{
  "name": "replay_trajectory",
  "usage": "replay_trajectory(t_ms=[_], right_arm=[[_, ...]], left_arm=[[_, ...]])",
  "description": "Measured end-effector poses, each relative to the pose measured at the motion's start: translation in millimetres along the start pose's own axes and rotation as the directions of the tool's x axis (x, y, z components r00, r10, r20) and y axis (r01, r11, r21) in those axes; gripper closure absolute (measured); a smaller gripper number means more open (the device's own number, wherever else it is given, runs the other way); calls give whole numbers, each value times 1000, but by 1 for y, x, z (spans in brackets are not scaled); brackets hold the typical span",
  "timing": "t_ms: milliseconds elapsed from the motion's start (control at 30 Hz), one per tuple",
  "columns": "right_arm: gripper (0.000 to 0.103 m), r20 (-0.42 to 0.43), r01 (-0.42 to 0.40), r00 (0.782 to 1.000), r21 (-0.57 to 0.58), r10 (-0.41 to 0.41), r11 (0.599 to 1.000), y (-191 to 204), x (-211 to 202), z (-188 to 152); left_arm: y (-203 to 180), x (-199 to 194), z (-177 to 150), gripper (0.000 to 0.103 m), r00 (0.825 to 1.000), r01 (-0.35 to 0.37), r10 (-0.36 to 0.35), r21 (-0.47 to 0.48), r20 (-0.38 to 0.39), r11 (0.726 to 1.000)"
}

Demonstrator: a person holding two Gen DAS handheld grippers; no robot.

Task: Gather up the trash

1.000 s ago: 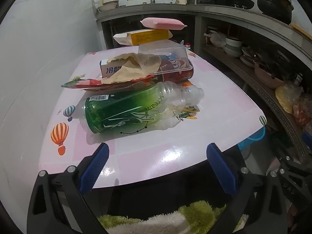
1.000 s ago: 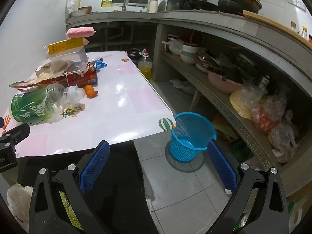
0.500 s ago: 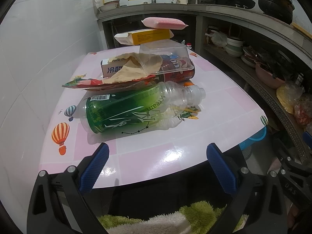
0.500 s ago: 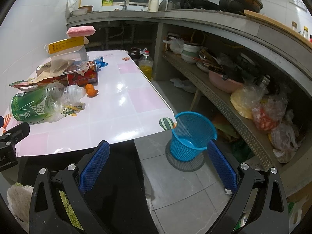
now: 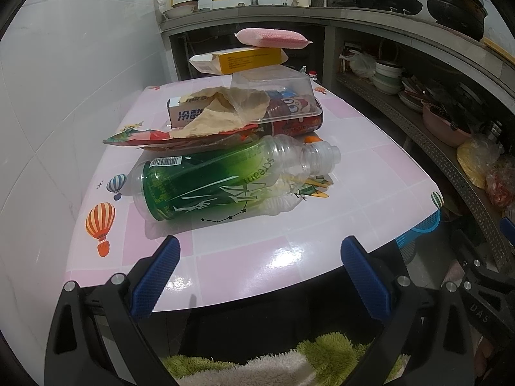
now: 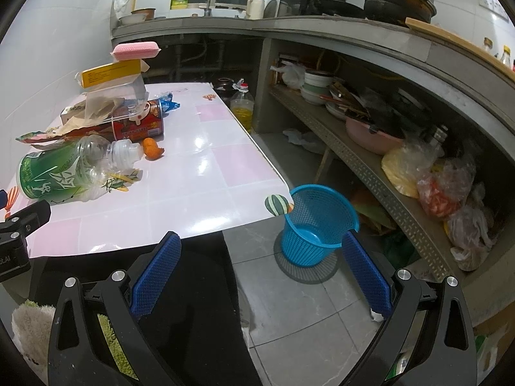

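Note:
A crushed green plastic bottle (image 5: 219, 183) lies on its side on the pink and white table (image 5: 257, 257), nearest my left gripper (image 5: 260, 276), which is open and empty just short of the table's front edge. Behind the bottle lies a pile: a red wrapper (image 5: 167, 138), brown paper (image 5: 219, 112), a red can (image 5: 296, 119), a clear plastic tub (image 5: 273, 87), a yellow box (image 5: 244, 61) and a pink sponge (image 5: 273, 37). My right gripper (image 6: 260, 276) is open and empty, off the table's right corner, above the floor. The blue mesh bin (image 6: 318, 225) stands on the floor ahead of it.
A white tiled wall (image 5: 64, 96) runs along the table's left side. A concrete counter with shelves of bowls and bags (image 6: 386, 122) lines the right. An oil bottle (image 6: 243, 104) stands on the floor behind the table. A small orange piece (image 6: 153, 151) lies near the bottle's neck.
Both grippers have shifted only slightly; the left one has edged a little closer to the table. Nothing was picked up or moved.

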State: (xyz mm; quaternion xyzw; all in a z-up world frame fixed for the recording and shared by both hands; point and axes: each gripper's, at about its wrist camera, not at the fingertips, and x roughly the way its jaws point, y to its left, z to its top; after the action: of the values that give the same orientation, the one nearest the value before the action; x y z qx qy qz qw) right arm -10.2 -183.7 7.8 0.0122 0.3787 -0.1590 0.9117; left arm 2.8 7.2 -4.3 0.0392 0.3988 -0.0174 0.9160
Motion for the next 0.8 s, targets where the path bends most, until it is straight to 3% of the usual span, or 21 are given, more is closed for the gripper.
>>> replay_trajectory(t_ms=[800], right_arm=[[8,-5,-2,1000,-4,2,1000,3,2,0]], left_arm=[[1,1,0,5,1000,0,0,0,-1,1000]])
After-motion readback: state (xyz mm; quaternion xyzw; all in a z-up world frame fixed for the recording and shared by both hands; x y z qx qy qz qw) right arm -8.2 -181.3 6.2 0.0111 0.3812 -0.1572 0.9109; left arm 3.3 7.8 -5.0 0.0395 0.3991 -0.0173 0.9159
